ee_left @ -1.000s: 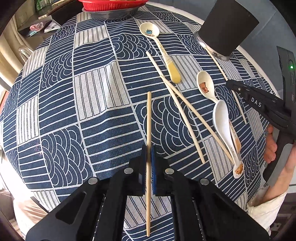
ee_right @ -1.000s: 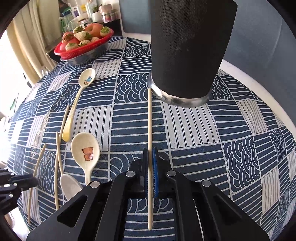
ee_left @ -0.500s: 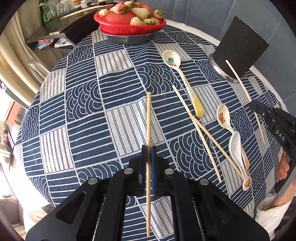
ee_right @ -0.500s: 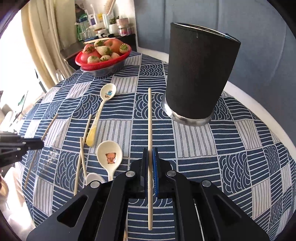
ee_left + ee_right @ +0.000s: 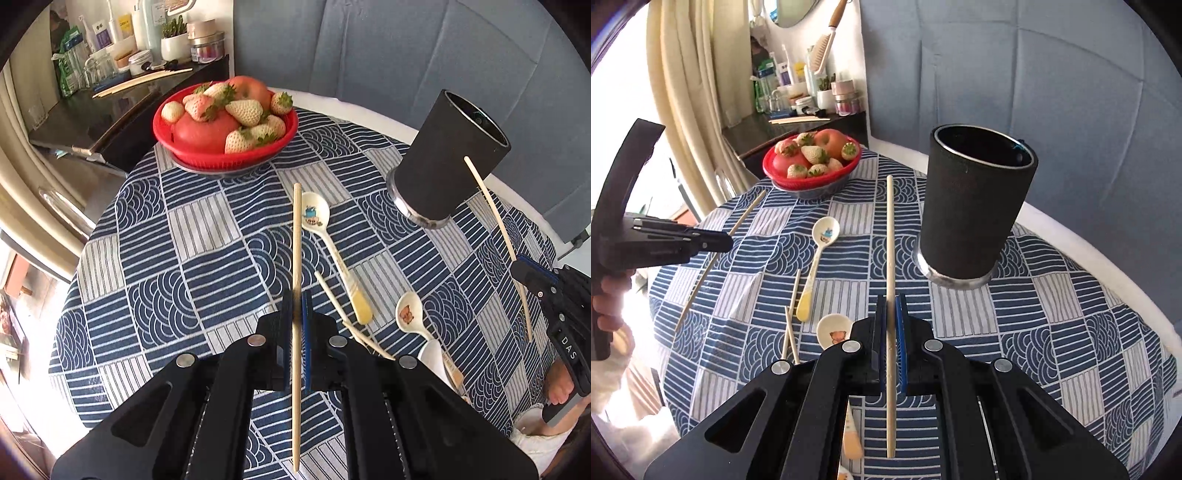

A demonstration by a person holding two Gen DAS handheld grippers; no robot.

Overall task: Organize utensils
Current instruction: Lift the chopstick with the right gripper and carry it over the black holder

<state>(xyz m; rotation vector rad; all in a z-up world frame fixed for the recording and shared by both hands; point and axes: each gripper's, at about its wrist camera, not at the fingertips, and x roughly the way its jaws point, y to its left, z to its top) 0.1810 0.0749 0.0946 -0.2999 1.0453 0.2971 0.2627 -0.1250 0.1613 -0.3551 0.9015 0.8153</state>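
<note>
Both claws have risen off the table, left claw and right claw each clamping a chopstick.

Left claw and right claw both clamped, raised.

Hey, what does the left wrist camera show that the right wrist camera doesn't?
Only the left wrist view shows the plain white spoon beside the bear spoon. Only the right wrist view looks down into the black holder's open mouth. Both show the fruit basket, the blue-print spoon, two crossed chopsticks on the table, and each hand-held gripper, left and right, shut on a chopstick.
</note>
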